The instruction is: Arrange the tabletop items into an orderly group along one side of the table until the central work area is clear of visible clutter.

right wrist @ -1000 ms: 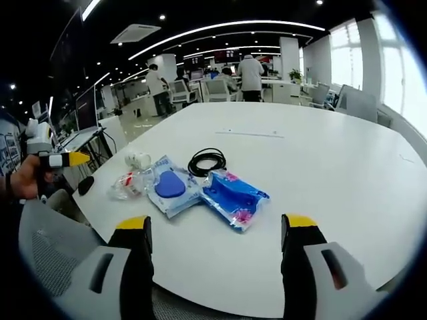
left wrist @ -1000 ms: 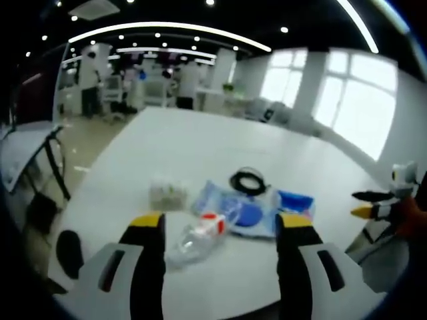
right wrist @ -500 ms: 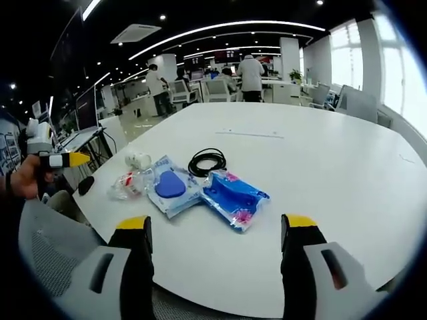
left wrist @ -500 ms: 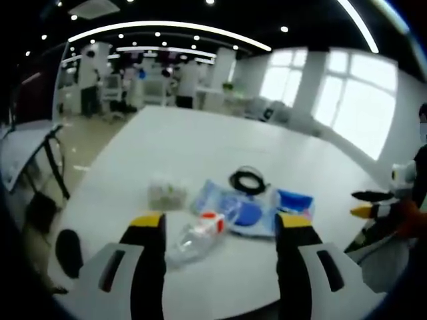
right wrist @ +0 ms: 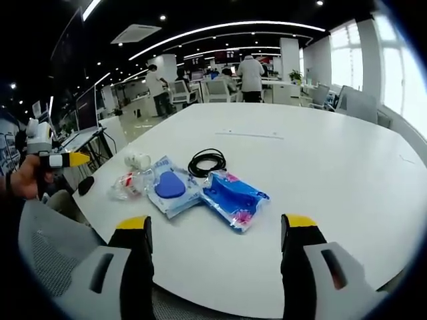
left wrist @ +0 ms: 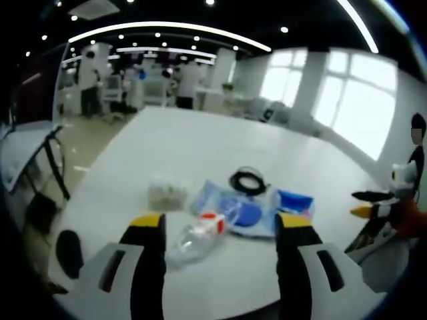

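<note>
On the white table (right wrist: 320, 167) lies a cluster of items: a coiled black cable (right wrist: 207, 161), a blue packet (right wrist: 233, 197), a clear pouch with a blue heart shape (right wrist: 170, 185), a crumpled clear bottle with a red cap (right wrist: 128, 184) and a small clear bag of white bits (right wrist: 138, 159). In the left gripper view the bottle (left wrist: 200, 235) lies just beyond my open left gripper (left wrist: 220, 223), with the white-bit bag (left wrist: 167, 193), pouch (left wrist: 243, 213), cable (left wrist: 249, 181) and blue packet (left wrist: 295, 200) behind. My right gripper (right wrist: 217, 230) stands open, short of the blue packet. Each gripper appears at the edge of the other's view.
A grey mesh chair (right wrist: 53, 247) stands by the near table edge at the left. A black chair base (left wrist: 67, 250) and desk frames stand beside the table (left wrist: 200, 143). People and desks fill the far office. The far half of the table is bare.
</note>
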`<state>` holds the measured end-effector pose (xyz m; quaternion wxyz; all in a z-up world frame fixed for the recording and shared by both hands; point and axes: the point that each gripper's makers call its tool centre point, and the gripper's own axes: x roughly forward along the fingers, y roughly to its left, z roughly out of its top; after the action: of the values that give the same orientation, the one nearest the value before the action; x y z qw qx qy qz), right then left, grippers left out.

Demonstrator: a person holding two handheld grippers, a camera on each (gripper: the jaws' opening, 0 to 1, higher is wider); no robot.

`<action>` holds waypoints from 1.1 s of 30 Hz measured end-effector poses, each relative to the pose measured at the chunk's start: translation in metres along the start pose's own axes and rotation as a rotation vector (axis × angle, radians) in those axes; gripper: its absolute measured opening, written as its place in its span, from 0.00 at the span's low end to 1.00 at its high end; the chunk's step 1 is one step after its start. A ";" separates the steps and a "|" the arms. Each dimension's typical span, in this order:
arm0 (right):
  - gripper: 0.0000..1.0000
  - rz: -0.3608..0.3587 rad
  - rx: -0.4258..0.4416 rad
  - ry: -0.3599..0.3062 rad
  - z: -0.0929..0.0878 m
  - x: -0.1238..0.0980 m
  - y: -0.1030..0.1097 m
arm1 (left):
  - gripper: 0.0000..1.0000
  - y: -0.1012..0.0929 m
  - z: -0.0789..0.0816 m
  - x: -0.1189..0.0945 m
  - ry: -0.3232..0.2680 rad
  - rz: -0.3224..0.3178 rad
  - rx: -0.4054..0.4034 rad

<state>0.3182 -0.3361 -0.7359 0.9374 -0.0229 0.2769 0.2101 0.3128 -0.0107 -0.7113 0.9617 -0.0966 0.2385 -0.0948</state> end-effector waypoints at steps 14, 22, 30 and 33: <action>0.79 0.006 -0.001 -0.003 0.000 0.000 0.001 | 0.63 -0.001 -0.002 -0.001 0.007 0.002 0.003; 0.79 0.010 0.007 -0.024 0.005 -0.002 0.002 | 0.62 -0.003 -0.004 0.000 0.022 0.001 0.018; 0.79 0.044 -0.013 0.000 0.002 0.001 0.011 | 0.62 0.007 -0.003 -0.002 0.014 0.023 -0.006; 0.79 0.064 -0.018 0.011 0.000 0.003 0.016 | 0.62 0.009 -0.003 -0.003 0.010 0.030 -0.014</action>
<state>0.3142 -0.3198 -0.7364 0.9284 -0.0236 0.2806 0.2424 0.3101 -0.0015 -0.7147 0.9611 -0.0995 0.2453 -0.0792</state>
